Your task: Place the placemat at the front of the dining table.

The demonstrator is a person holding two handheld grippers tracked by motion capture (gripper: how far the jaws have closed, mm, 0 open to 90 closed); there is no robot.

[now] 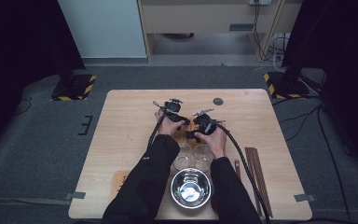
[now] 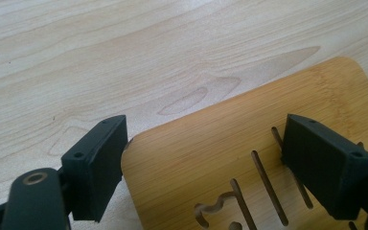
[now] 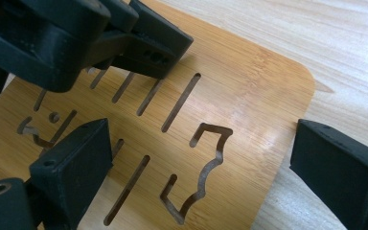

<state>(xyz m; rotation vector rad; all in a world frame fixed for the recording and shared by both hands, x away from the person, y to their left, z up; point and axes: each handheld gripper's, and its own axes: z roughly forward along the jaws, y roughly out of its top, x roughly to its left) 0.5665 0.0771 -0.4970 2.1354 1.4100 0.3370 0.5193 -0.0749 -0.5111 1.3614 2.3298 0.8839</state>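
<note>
- The left gripper (image 2: 199, 167) is being held with its jaws spread wide over a corner of the slotted bamboo board (image 2: 249, 143); one jaw is standing just off the board's edge above the wooden table (image 2: 100, 57), the other over the board's slots.
- In the left gripper view no pad is being pressed against the board, so nothing is being grasped by this gripper.
- The right gripper (image 3: 206, 163) is likewise being held released: one jaw is hovering over the board (image 3: 239, 96) near its cut-outs, the other beyond the rounded corner, above the table (image 3: 345, 43).
- Whether the jaws are resting on the board's surface cannot be told.
- The left gripper (image 3: 124, 33) is being seen in the right gripper view across the board, close above its far slots.
- In the high view both grippers, left (image 1: 173, 112) and right (image 1: 204, 125), are being held close together at the middle of the table (image 1: 130, 116), where the board is lying flat under them.
- Two glasses (image 1: 193, 156), a steel bowl (image 1: 190, 187) and chopsticks (image 1: 257, 179) are sitting nearer the person.
- The board is being marked only by straight slots and an irregular cut outline (image 3: 199, 172); no readable writing or brand is being shown.
</note>
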